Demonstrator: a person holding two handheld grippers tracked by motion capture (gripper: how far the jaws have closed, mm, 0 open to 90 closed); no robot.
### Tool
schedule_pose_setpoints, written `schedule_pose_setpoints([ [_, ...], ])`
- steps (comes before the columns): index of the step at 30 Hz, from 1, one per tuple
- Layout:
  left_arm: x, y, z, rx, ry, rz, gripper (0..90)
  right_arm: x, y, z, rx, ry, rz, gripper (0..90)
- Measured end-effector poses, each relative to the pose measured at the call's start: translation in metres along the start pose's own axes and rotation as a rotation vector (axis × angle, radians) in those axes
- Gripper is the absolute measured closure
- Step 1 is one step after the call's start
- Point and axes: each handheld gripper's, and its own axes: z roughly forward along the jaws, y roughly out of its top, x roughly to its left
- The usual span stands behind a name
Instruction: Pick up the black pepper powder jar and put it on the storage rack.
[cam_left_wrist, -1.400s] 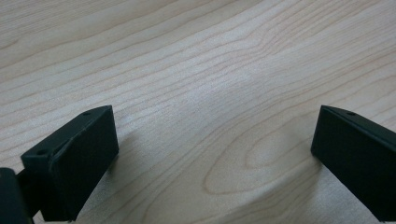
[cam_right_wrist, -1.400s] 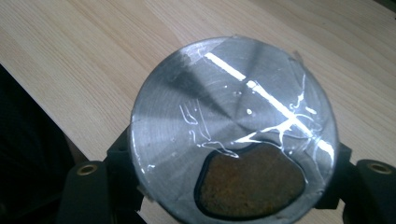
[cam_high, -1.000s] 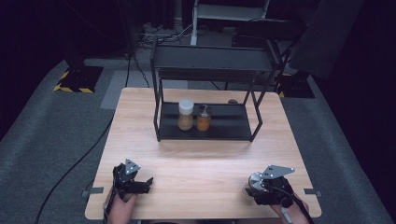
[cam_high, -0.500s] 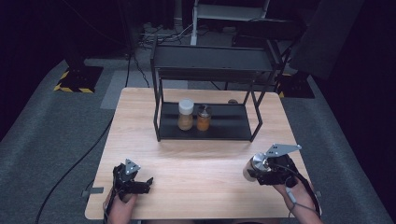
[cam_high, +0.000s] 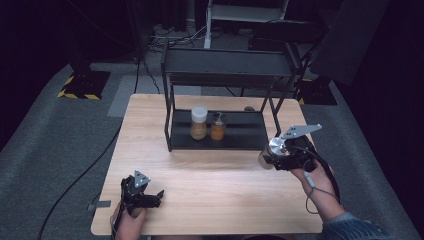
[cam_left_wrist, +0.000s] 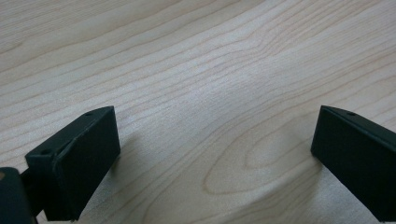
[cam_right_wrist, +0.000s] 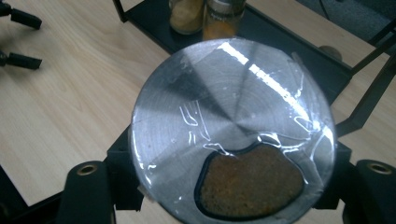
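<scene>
My right gripper (cam_high: 272, 159) is shut on a small jar (cam_high: 274, 148) and holds it in the air off the rack's front right corner. In the right gripper view the jar's silver lid (cam_right_wrist: 219, 112) is wrapped in clear film, and a kidney-shaped window shows brown powder (cam_right_wrist: 250, 182). My left gripper (cam_high: 152, 198) rests near the table's front left. Its jaws stand wide apart over bare wood, a black finger (cam_left_wrist: 79, 158) at each side. A white-lidded jar (cam_high: 198, 122) and a dark-lidded jar (cam_high: 218, 126) stand side by side on the rack's lower shelf (cam_high: 245, 132).
The black two-tier rack (cam_high: 227, 62) takes up the back half of the wooden table (cam_high: 215, 180). A small round brown object (cam_high: 248, 108) lies on the table behind the rack's right side. Cables run over the grey floor to the left.
My right gripper has risen with the jar and moved away from the front edge toward the rack's right corner. The left gripper has stayed put.
</scene>
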Motion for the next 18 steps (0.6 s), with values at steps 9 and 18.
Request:
schedule_pose_setpoints([
  [9,0.001,0.000,0.000,0.001,-0.003,-0.004,0.7,-0.023,0.035,0.017,-0.004,-0.007,0.011,30.7],
  [18,0.001,0.000,0.000,-0.001,-0.003,-0.008,0.7,-0.043,0.066,0.045,0.001,-0.030,0.019,30.7],
])
